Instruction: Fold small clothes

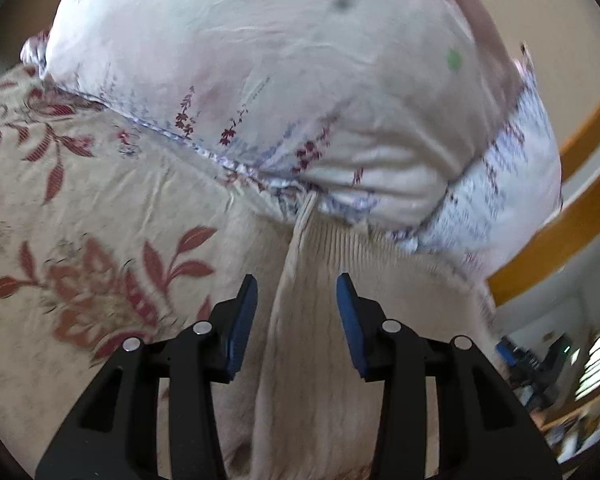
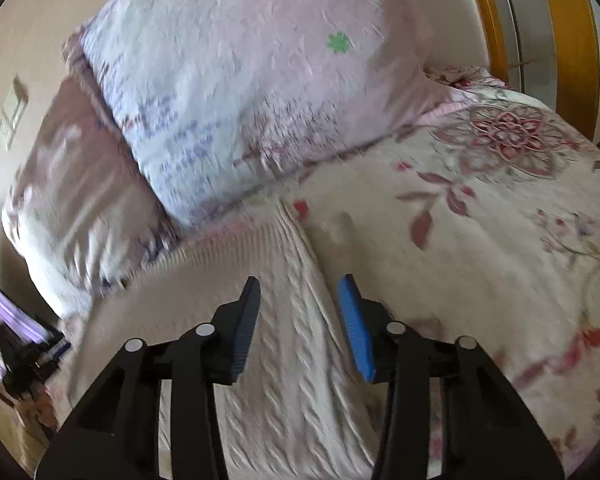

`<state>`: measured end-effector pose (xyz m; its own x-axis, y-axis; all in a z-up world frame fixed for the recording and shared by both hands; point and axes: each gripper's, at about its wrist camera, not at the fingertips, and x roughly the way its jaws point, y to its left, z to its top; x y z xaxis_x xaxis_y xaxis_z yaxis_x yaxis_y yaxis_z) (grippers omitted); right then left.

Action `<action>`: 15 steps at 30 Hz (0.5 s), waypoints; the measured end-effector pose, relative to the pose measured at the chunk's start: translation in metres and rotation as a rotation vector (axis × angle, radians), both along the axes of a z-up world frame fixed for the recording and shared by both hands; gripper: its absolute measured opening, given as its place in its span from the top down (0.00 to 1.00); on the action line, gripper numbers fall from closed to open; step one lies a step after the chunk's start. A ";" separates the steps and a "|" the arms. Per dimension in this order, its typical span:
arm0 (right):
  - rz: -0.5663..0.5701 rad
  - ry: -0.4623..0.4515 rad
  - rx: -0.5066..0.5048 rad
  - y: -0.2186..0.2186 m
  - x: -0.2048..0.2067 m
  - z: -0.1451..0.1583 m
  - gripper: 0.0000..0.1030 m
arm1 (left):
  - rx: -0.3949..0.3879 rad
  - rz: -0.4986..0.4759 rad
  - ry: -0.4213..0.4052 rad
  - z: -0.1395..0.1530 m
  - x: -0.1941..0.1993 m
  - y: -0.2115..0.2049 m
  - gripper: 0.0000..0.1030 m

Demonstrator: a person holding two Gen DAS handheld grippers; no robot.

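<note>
A cream knitted sweater (image 1: 340, 248) lies flat on a floral bedspread (image 1: 80, 220), its ribbed hem up against a pillow. In the left wrist view a raised fold runs along its left edge. My left gripper (image 1: 296, 280) hangs just above that fold, open, its blue pads (image 1: 242, 320) apart on either side of it. In the right wrist view the sweater (image 2: 228, 256) shows a cable pattern, and its right edge runs down between the fingers. My right gripper (image 2: 300, 280) is open over that edge, and the pads (image 2: 356, 328) press on nothing.
A big pale floral pillow (image 1: 260, 60) (image 2: 240, 80) stands right behind the sweater, with a second pinkish pillow (image 2: 80, 184) to its left. An orange wooden headboard (image 2: 568, 40) (image 1: 560, 232) lies beyond. The bedspread (image 2: 480, 240) spreads out to the right.
</note>
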<state>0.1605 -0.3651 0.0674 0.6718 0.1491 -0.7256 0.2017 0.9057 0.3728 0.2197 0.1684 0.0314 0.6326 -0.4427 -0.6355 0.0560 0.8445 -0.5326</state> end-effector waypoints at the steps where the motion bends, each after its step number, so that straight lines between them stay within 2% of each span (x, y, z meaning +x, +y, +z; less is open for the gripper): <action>1: 0.010 0.010 -0.021 0.002 -0.005 -0.002 0.59 | 0.019 -0.008 0.000 -0.002 -0.004 -0.001 0.61; 4: 0.024 0.032 -0.069 0.006 -0.012 -0.007 0.60 | 0.080 -0.016 0.009 -0.008 -0.015 -0.005 0.61; 6: 0.037 0.050 -0.085 0.008 -0.014 -0.013 0.66 | 0.099 -0.021 0.019 -0.014 -0.020 -0.007 0.62; 7: 0.053 0.069 -0.102 0.012 -0.013 -0.018 0.72 | 0.103 -0.024 0.022 -0.016 -0.021 -0.008 0.66; 9: 0.066 0.074 -0.163 0.020 -0.014 -0.021 0.77 | 0.111 -0.031 0.030 -0.020 -0.023 -0.010 0.72; 11: 0.076 0.066 -0.199 0.024 -0.015 -0.022 0.88 | 0.114 -0.039 0.039 -0.024 -0.024 -0.012 0.84; 13: 0.072 0.051 -0.191 0.024 -0.017 -0.020 0.89 | 0.109 -0.042 0.044 -0.027 -0.024 -0.012 0.90; 15: 0.066 0.035 -0.195 0.025 -0.021 -0.016 0.90 | 0.094 -0.042 0.048 -0.027 -0.024 -0.010 0.92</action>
